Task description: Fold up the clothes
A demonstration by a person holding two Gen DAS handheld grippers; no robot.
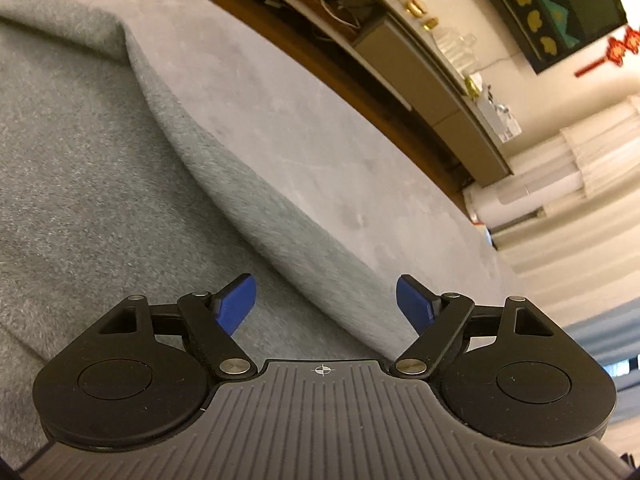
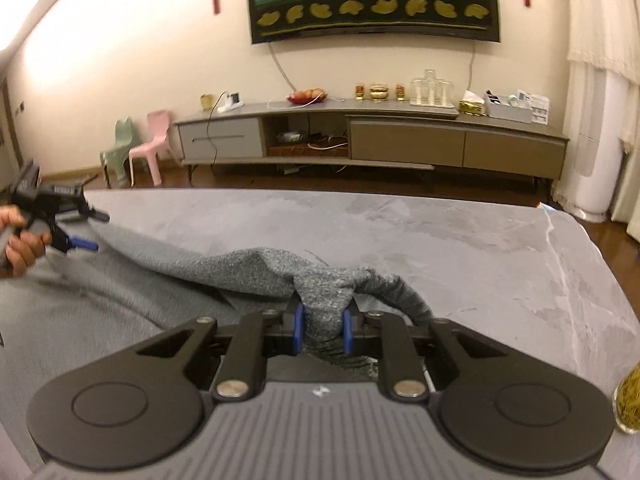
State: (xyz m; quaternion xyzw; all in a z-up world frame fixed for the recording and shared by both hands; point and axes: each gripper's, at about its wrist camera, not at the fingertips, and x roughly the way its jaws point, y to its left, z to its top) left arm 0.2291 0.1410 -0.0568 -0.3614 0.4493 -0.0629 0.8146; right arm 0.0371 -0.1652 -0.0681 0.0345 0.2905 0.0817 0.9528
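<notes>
A grey knit garment (image 1: 100, 168) lies spread on the grey stone table (image 1: 304, 136). Its edge runs diagonally under my left gripper (image 1: 325, 304), which is open and empty, blue pads wide apart just above the cloth. In the right wrist view my right gripper (image 2: 323, 330) is shut on a bunched part of the grey garment (image 2: 324, 292), lifting it a little off the table (image 2: 480, 248). The left gripper (image 2: 86, 232) shows there at far left, held in a hand, over the garment's far edge.
A low TV cabinet (image 2: 400, 140) with cups and boxes stands beyond the table, under a wall screen (image 2: 372, 0). Two small plastic chairs (image 2: 140, 148) stand at left. A glass jar (image 2: 630, 404) sits at the table's right near edge. White curtains (image 2: 600, 80) hang at right.
</notes>
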